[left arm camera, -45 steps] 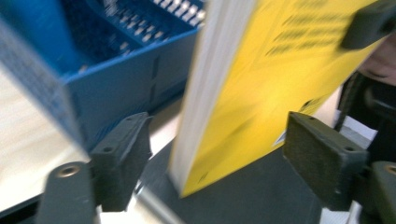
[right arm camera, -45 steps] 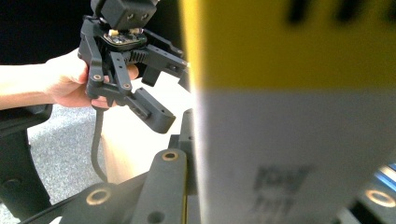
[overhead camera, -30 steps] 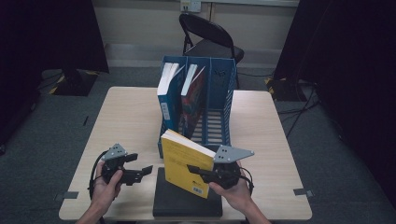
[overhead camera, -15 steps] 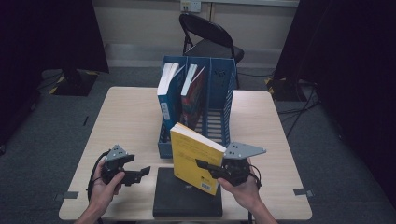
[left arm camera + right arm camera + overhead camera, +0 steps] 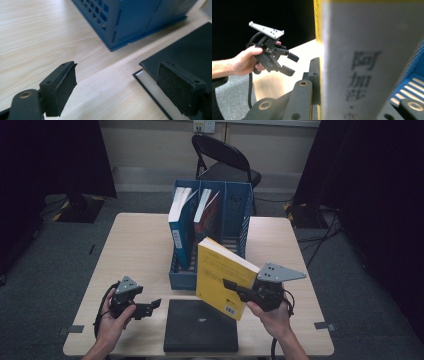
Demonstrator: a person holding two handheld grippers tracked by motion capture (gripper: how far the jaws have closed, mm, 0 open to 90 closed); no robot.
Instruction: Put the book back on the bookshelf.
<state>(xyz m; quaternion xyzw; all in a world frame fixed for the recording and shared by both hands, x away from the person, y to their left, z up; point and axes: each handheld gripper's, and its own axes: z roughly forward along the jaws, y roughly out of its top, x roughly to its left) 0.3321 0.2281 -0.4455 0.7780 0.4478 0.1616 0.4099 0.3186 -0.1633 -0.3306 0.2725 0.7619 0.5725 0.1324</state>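
A yellow book (image 5: 220,277) stands almost upright in the air in front of the blue file rack (image 5: 235,205), with my right gripper (image 5: 235,287) shut on it near its lower edge. In the right gripper view the book's pale page edge (image 5: 367,62) sits between the jaws, with printed characters on it. A black book (image 5: 201,326) lies flat at the table's front edge, its corner (image 5: 175,62) close to my left gripper (image 5: 125,85). My left gripper (image 5: 152,306) is held low over the table left of the black book, open and empty; it is also the far gripper (image 5: 289,63) in the right gripper view.
The blue rack holds a blue book (image 5: 179,222) and a red book (image 5: 207,215) in its left and middle slots; the right slot (image 5: 236,220) has room. A black folding chair (image 5: 220,162) stands behind the wooden table (image 5: 135,245).
My right gripper has lifted the yellow book off the black book, tipped it from slanting to nearly upright and carried it up and right. The left gripper has stayed put.
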